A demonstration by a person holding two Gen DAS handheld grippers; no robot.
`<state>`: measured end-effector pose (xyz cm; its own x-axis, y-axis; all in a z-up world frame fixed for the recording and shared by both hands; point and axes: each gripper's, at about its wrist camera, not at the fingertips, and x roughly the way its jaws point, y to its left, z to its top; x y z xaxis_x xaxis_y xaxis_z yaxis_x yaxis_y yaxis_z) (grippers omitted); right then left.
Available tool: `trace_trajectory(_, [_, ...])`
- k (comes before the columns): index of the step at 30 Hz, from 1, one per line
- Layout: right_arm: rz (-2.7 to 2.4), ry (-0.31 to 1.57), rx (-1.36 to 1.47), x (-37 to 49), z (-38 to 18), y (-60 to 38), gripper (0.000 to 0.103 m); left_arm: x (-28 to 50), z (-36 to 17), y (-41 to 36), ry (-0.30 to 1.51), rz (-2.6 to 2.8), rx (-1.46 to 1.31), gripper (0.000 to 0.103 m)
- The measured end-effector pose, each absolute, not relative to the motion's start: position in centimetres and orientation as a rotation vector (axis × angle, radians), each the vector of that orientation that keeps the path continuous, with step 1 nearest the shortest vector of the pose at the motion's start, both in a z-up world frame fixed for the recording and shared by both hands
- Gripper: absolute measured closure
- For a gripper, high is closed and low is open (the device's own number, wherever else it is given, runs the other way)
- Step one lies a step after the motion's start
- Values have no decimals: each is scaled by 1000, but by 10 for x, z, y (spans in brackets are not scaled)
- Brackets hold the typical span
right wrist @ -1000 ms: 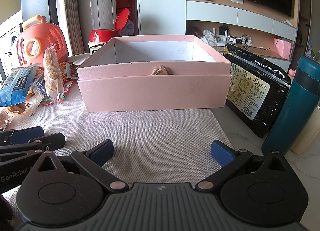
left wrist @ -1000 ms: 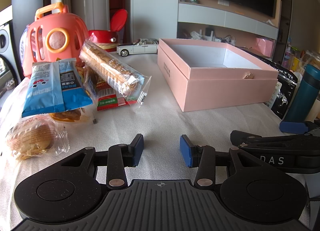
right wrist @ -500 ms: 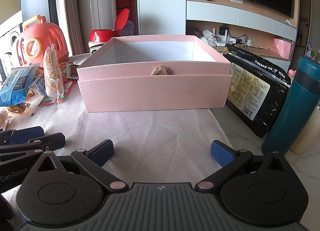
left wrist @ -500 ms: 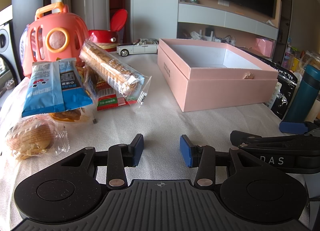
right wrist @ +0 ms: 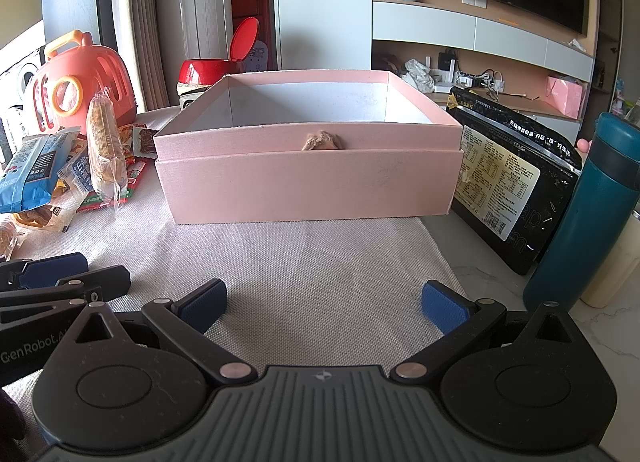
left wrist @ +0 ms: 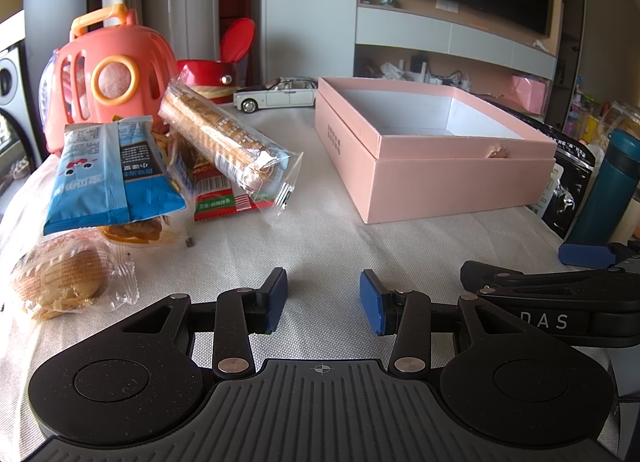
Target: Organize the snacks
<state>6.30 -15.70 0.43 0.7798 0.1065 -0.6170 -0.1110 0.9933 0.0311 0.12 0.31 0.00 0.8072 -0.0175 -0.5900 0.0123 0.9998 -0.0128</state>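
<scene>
Left wrist view is showing the left gripper (left wrist: 323, 300) hovering low over a white woven cloth (left wrist: 320, 246), its blue-padded jaws standing partly apart with nothing between them. Just to the right of those jaws, the right gripper (left wrist: 532, 268) is lying alongside, seen here from the side. Ahead and to the left of the jaws, a wrapped round bun (left wrist: 60, 274) is resting nearest on the cloth, and beyond it a loose heap of snacks is piling up: a blue packet (left wrist: 108, 174), a red-and-green packet (left wrist: 232, 198) underneath, and a clear sleeve of biscuits (left wrist: 228, 142) leaning tilted across the top. Ahead and to the right, an open pink box (left wrist: 432, 174) is sitting well apart from the heap, its white interior showing no snacks. Behind the heap, a coral plastic carrier (left wrist: 108, 74), a red lidded tub (left wrist: 212, 70) and a white toy car (left wrist: 276, 96) are lining the far edge. Right wrist view is showing the right gripper's jaws spread wide, holding nothing, with the pink box directly ahead of them across bare cloth. To the right of the jaws, a teal bottle (right wrist: 588, 214) is standing upright, and a black pouch (right wrist: 516, 178) is leaning just beside the box.
</scene>
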Motion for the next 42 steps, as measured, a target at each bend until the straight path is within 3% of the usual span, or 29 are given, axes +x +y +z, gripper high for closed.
trace_trajectory(29, [167, 725, 5, 71, 11, -158, 0, -2, 4, 8, 641, -59, -45, 58])
trace_trajectory(37, [239, 899, -79, 83, 19, -156, 0, -15, 58, 81, 542, -74, -208, 57])
trace_trajectory(42, [263, 853, -104, 78, 20, -154, 0, -18, 64, 161, 539, 96, -241, 58])
